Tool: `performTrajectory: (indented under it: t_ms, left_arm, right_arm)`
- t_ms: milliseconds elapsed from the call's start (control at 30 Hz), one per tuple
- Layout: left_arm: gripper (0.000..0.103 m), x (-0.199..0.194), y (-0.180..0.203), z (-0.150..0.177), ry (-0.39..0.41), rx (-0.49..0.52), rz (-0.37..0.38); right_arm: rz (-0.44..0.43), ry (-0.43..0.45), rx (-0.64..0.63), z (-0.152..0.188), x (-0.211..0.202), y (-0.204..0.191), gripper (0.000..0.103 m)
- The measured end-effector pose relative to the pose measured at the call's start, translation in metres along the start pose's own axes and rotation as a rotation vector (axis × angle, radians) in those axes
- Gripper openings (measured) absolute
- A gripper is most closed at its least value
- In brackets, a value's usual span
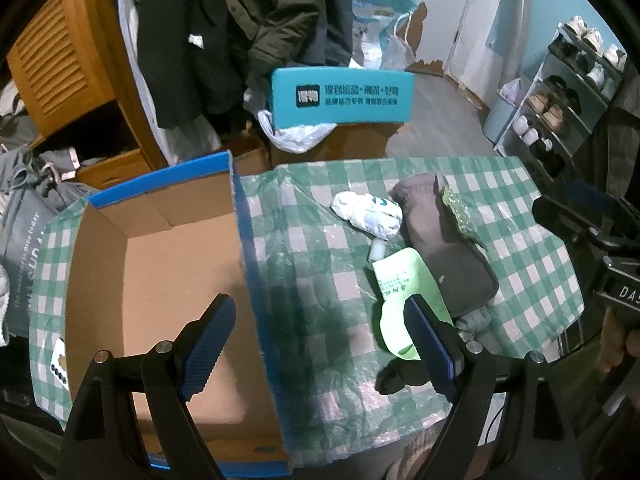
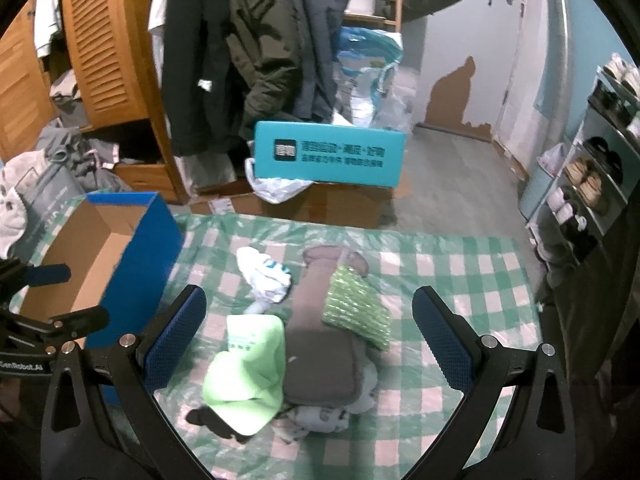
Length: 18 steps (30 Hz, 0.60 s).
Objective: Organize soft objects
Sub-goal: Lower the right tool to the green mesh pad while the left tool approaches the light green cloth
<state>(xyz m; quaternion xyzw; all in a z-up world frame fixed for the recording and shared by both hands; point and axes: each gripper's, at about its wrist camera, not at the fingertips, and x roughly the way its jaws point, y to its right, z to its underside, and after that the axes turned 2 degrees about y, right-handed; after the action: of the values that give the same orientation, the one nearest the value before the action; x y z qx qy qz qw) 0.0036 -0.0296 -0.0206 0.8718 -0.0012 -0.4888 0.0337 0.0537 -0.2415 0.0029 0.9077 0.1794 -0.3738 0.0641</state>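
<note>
The left gripper point(image 1: 320, 344) had its blue-padded fingers point(image 1: 208, 344) spread wide with nothing between them, one finger over the open cardboard box point(image 1: 160, 280) and the other over the light green pouch point(image 1: 400, 280); the box's blue wall point(image 1: 256, 288) stood between the two. The right gripper point(image 2: 308, 340) was likewise wide open and empty, hanging above the heap of soft things on the table point(image 2: 460, 272), which wore a green-checked cloth. In that heap the light green pouch point(image 2: 248, 368) lay touching a long grey-brown cloth point(image 2: 320, 328), with a green bubble-wrap piece point(image 2: 356, 312) resting on the cloth's far half and a crumpled white bag point(image 2: 264, 276) just beyond the pouch. A patterned grey fabric point(image 2: 320, 420) peeked from under the cloth's near end. Past the table's far edge stood a teal box point(image 2: 328, 156), hanging coats point(image 2: 256, 52), and at the right a shoe rack point(image 2: 592, 176).
</note>
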Motion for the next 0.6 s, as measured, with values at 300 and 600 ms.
performTrajectory:
  t_ms: [300,600]
  left_arm:
    - [0.087,0.021,0.02,-0.01,-0.07,0.034,0.005]
    - [0.087,0.047,0.034,-0.012,-0.141,0.04,0.018]
  right_arm:
    - [0.046,-0.031,0.047,0.011,0.009,0.033,0.101]
    - [0.059,-0.079,0.061,0.018,0.032,0.05,0.101]
